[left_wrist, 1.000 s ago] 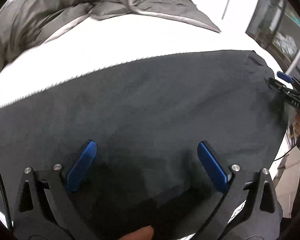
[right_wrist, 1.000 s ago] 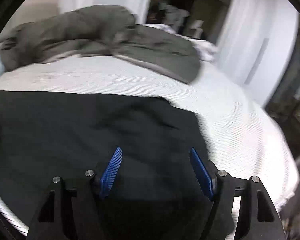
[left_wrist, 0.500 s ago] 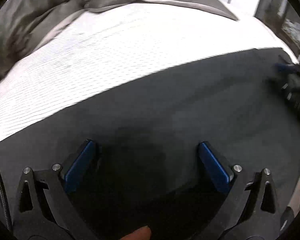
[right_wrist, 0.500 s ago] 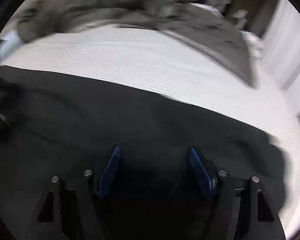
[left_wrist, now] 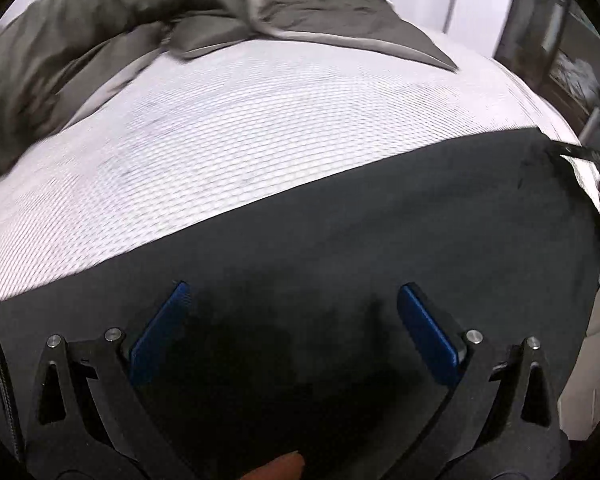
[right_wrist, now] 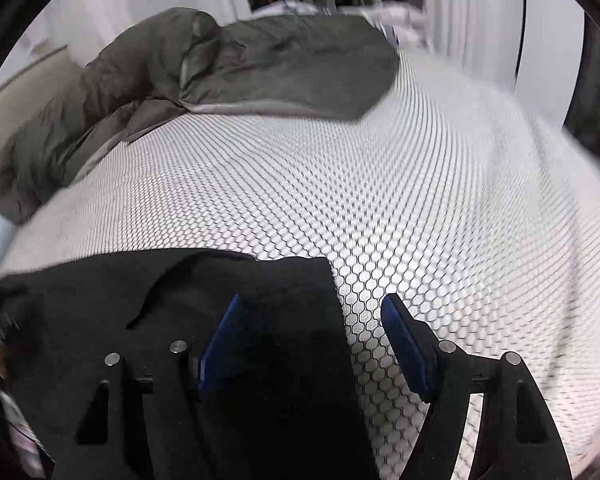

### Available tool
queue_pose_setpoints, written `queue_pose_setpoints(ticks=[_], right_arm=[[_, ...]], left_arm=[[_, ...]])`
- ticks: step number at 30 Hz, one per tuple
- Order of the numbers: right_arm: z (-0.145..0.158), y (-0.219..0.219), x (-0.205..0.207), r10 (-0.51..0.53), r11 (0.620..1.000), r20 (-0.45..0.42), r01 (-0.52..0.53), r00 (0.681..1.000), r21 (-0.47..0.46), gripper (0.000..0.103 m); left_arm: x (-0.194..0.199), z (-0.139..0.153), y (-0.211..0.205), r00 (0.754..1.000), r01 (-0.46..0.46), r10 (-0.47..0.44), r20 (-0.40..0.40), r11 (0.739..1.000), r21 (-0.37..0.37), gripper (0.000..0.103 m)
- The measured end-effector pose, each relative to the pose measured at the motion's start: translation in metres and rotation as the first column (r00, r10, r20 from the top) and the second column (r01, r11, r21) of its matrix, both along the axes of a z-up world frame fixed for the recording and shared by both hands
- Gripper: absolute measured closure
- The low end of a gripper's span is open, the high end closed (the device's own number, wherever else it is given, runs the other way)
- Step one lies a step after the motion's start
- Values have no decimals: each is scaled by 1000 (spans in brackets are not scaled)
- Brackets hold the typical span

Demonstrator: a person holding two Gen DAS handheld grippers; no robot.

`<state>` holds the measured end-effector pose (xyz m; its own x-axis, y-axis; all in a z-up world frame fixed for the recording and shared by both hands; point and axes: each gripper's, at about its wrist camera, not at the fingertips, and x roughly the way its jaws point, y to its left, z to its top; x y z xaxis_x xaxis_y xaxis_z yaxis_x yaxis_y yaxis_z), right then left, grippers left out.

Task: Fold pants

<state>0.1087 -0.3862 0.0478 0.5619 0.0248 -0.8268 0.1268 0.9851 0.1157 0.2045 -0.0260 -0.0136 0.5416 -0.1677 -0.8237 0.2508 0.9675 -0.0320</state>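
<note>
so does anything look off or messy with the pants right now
Mostly no. The dark pants lie flat on the white mattress. One small oddity: in the right wrist view a curved flap lifts near the far edge instead of lying smooth. Behind, a gray duvet is bunched up. Both grippers are open, holding nothing.

The right gripper point(right_wrist: 310, 312) has slid sideways to the side edge of the dark soft pants point(right_wrist: 180, 320), so one blue finger is now over the white dotted bed cover point(right_wrist: 380, 200). Before, both fingers were over the pants. In the left view, the pants point(left_wrist: 380, 240) now fill less of the picture and more white cover point(left_wrist: 260, 120) shows.
</note>
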Motion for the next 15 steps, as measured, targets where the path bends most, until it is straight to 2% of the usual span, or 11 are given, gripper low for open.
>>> queue_pose_setpoints(ticks=[3,5,6,10,13,15], right_arm=[[-15,-16,19,21,983,-26,-16,999,185,54],[-17,-5,26,61,990,2,-61,998,130,70],[-8,-2,25,89,989,36,-93,995,117,98],[20,-8,17,66,995,140,-75,988,61,98],[6,-5,26,61,998,78,-63,995,21,96],[-14,-3,43,43,998,-10,-43,999,-34,91]], left_arm=[[14,-14,-37,999,23,-22,-36,999,34,1],[16,-22,-49,999,23,-20,-48,998,60,0],[17,-23,-50,999,23,-21,-44,998,50,0],[24,-21,-48,999,-5,5,-49,1000,10,1],[21,-25,-46,998,-23,24,-58,1000,10,0],[20,-24,-50,998,-28,29,-55,999,30,0]])
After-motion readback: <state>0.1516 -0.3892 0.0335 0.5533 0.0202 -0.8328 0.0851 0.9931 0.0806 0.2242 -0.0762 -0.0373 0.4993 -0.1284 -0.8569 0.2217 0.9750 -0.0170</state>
